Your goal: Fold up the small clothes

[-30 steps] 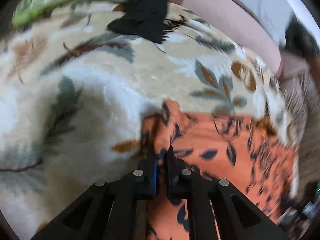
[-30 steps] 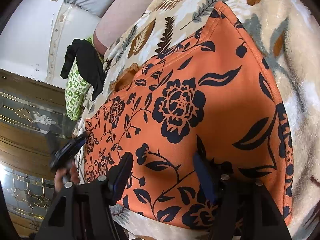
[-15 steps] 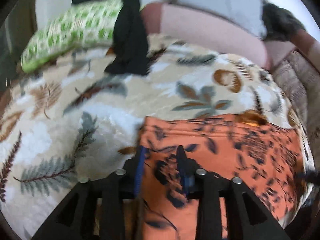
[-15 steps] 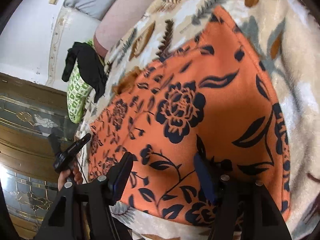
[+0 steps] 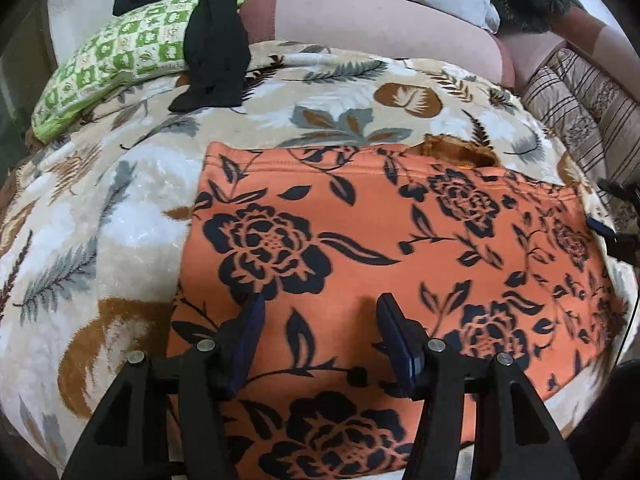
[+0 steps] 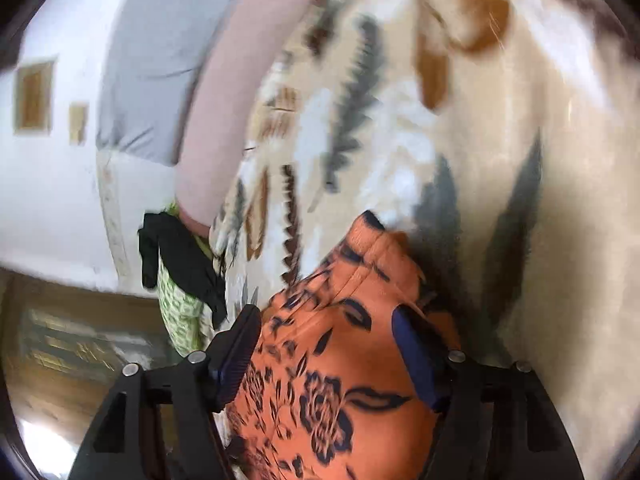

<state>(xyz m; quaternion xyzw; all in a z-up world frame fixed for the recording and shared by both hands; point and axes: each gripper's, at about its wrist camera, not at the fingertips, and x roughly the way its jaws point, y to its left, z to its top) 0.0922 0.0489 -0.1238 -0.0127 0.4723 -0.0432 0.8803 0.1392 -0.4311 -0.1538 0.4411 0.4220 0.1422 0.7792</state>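
Note:
An orange garment with black flowers [image 5: 400,248] lies flat on a leaf-patterned blanket [image 5: 100,208]. My left gripper [image 5: 320,316] is open and hovers over the garment's near part, holding nothing. In the right wrist view, which is blurred, the garment [image 6: 340,360] has one corner pointing up between the fingers. My right gripper [image 6: 326,328] is open above that corner. The right gripper also shows at the far right edge of the left wrist view [image 5: 616,232].
A black garment [image 5: 212,48] is draped over a green-and-white pillow [image 5: 120,56] at the back left. A pink bolster [image 5: 380,28] and a grey pillow lie along the back. A striped cushion [image 5: 580,100] is at the right.
My left gripper let go of the garment's corner, opened wide and drew back over the flat garment. My right gripper moved fast toward a garment corner, staying open.

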